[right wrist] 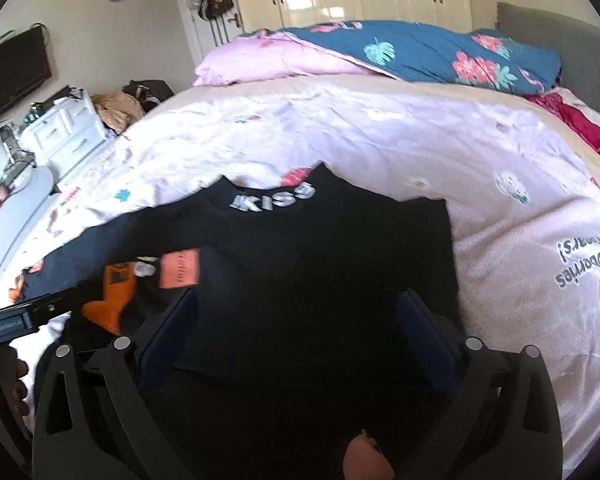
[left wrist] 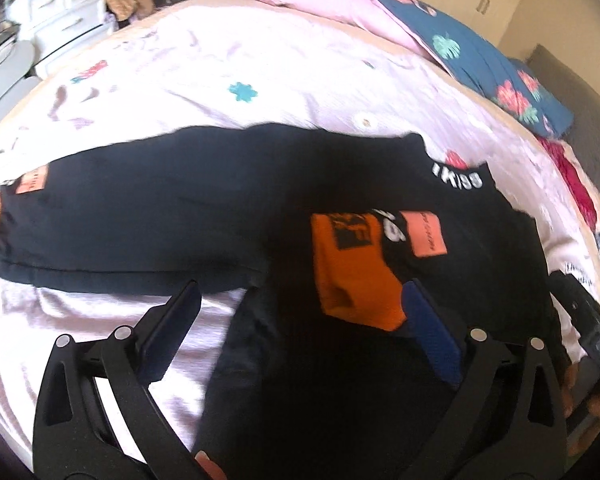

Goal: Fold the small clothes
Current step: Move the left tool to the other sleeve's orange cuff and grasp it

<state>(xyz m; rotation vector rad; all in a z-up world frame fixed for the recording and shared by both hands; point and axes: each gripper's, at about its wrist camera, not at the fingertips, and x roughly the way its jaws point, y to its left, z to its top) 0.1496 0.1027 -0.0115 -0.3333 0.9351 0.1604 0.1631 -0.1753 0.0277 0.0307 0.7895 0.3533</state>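
Observation:
A black long-sleeved top (left wrist: 180, 216) with white "KISS" lettering (right wrist: 272, 199), an orange patch (left wrist: 352, 268) and a pink label (left wrist: 426, 234) lies spread on the bed. One sleeve stretches to the left in the left wrist view. My left gripper (left wrist: 300, 304) is open, just above the top's near hem beside the orange patch. My right gripper (right wrist: 298, 308) is open over the top's right half (right wrist: 320, 272), where a layer lies folded over. Neither holds cloth. The left gripper also shows in the right wrist view (right wrist: 16, 320) at the left edge.
The bed has a pale pink sheet (right wrist: 380, 140) with strawberry prints. A blue floral duvet (right wrist: 440, 56) and pink pillow (right wrist: 260, 60) lie at the far side, a red cloth (right wrist: 580, 128) at right. White drawers (right wrist: 64, 128) stand left of the bed.

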